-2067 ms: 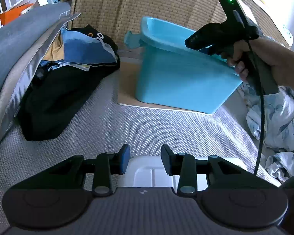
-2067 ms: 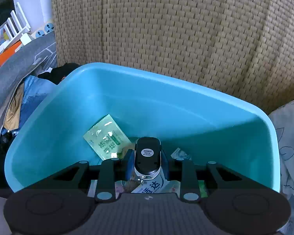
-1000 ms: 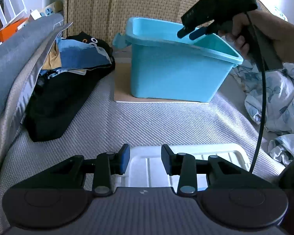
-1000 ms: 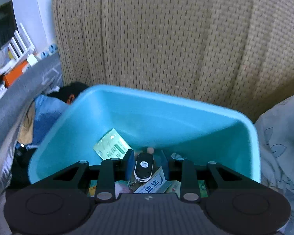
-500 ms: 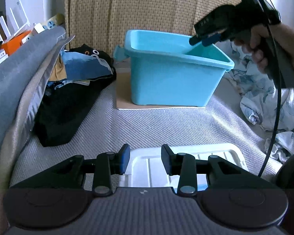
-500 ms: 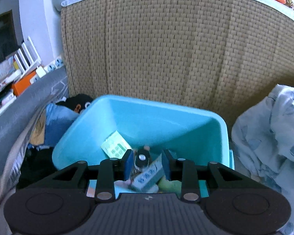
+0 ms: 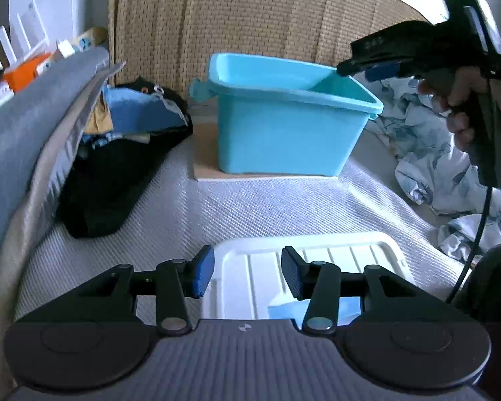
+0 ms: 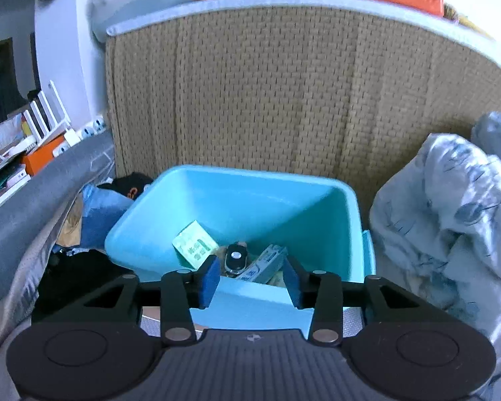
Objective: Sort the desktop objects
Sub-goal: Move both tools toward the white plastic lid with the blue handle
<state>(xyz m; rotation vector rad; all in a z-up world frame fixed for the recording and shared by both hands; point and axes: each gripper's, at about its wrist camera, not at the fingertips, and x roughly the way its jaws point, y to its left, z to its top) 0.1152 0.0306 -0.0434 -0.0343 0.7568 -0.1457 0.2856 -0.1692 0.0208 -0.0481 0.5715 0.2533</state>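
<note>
Since two seconds ago the right claw [image 8: 249, 279] has let go of the black key fob [image 8: 235, 258] and drawn back up and away from the blue bin [image 8: 344, 220]; the fob, then pinched between its pads, now lies loose at the bin's bottom. It rests between a green sachet [image 8: 194, 244], which leans on the bin's left inner wall, and a small pale box [image 8: 263, 264] just to its right. The right claw is released, its blue pads spread with nothing between them, and it hangs above the bin's near rim. From the left wrist view it [image 7: 367, 70] sits over the bin's right rim [image 7: 364, 98], gripped by a hand [image 7: 457, 100], a green light showing on top.

The left claw [image 7: 247, 270] is also released and empty, hovering low over a white tray [image 7: 377, 247] on the grey woven bed cover [image 7: 250, 207]. A blue item in the tray is mostly hidden behind the right finger. The bin stands on a flat tan board [image 7: 203, 163] against a woven headboard [image 8: 284, 100]. Dark clothes [image 7: 117, 173] are heaped to the left of the bin, and a flowered quilt [image 8: 444, 220] is bunched to the right.
</note>
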